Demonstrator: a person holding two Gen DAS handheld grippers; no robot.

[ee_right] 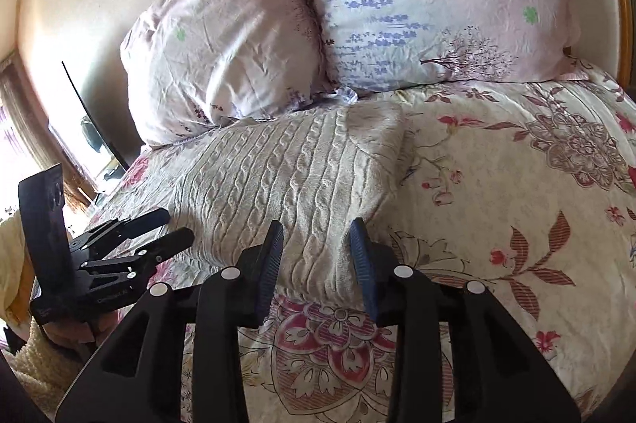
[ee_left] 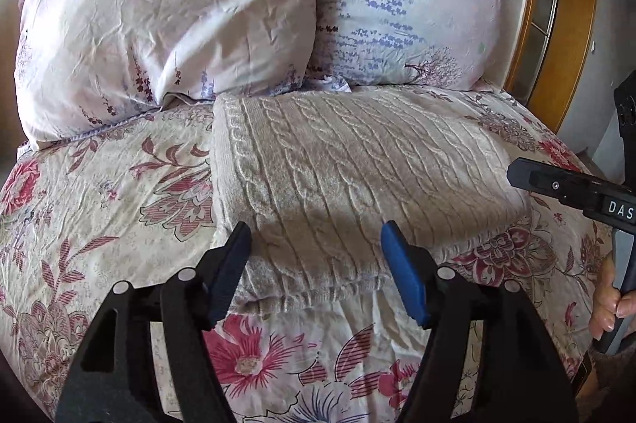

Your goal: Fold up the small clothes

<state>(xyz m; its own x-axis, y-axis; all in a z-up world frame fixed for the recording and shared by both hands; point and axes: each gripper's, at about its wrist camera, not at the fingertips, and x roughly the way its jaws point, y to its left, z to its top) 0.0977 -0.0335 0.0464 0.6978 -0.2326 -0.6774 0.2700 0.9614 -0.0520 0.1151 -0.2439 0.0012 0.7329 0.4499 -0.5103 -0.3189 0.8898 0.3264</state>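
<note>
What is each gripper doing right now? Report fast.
Left gripper: open, holding nothing, over the near edge of the folded cable-knit sweater.
Right gripper: open, holding nothing, at the sweater's near right corner.

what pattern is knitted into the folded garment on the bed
Cable-knit ropes on the cream folded knitted garment, clearest in the left wrist view.

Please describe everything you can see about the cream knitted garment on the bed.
The cream knitted garment is a soft, fuzzy cable-knit piece, folded into a thick, roughly rectangular block. Raised braided cables run along it, and layered edges show at its near end. It lies flat on the floral bedcover, just before two pillows. Both the left gripper and the right gripper are open at its near edge, gripping nothing.
</note>
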